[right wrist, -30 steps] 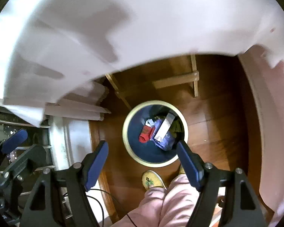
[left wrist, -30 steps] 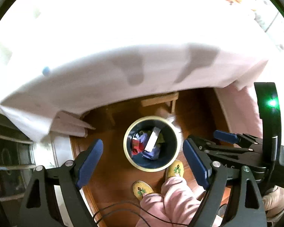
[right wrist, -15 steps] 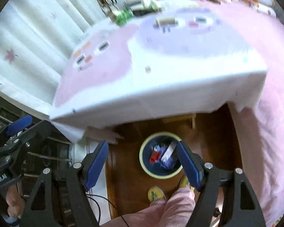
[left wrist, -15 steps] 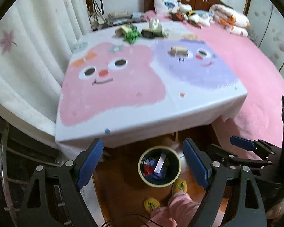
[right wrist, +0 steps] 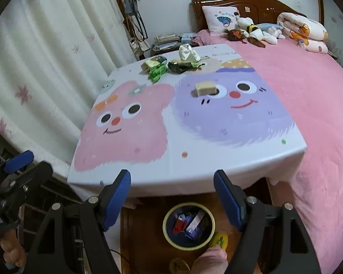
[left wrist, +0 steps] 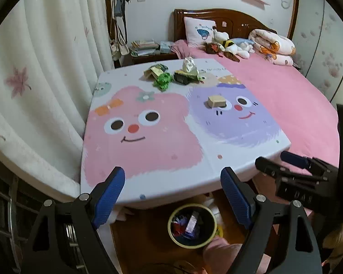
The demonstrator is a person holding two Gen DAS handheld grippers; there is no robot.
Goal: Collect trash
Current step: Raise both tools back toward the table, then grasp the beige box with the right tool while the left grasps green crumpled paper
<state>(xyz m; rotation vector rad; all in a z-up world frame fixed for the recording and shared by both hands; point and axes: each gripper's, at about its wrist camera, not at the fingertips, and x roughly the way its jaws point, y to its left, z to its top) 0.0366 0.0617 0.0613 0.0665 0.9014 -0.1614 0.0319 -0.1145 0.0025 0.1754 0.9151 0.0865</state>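
A round bin (left wrist: 192, 226) (right wrist: 189, 225) with several wrappers inside stands on the wooden floor below the table's near edge. On the table's cartoon cloth (left wrist: 148, 137) (right wrist: 171, 123) lies a tan block (left wrist: 216, 101) (right wrist: 205, 88). At the far edge sit a green crumpled wrapper (left wrist: 163, 80) (right wrist: 157, 71), a yellow-green packet (left wrist: 155, 70) (right wrist: 152, 62), a dark packet (left wrist: 185, 77) (right wrist: 179, 66) and a white crumpled tissue (left wrist: 189, 65) (right wrist: 187, 51). My left gripper (left wrist: 172, 195) and right gripper (right wrist: 172, 197) hang open and empty above the table's near edge.
A pink bed (left wrist: 285, 96) with plush toys and a rolled quilt flanks the table's right side. White curtains (left wrist: 45, 68) hang on the left. A nightstand with books (left wrist: 146, 46) and a coat rack stand beyond. A person's pink-trousered leg and yellow slipper (right wrist: 219, 239) are by the bin.
Both grippers rose and tilted up from just over the bin; the view went from the bin and cloth underside to the whole tabletop. Jaws stayed open.
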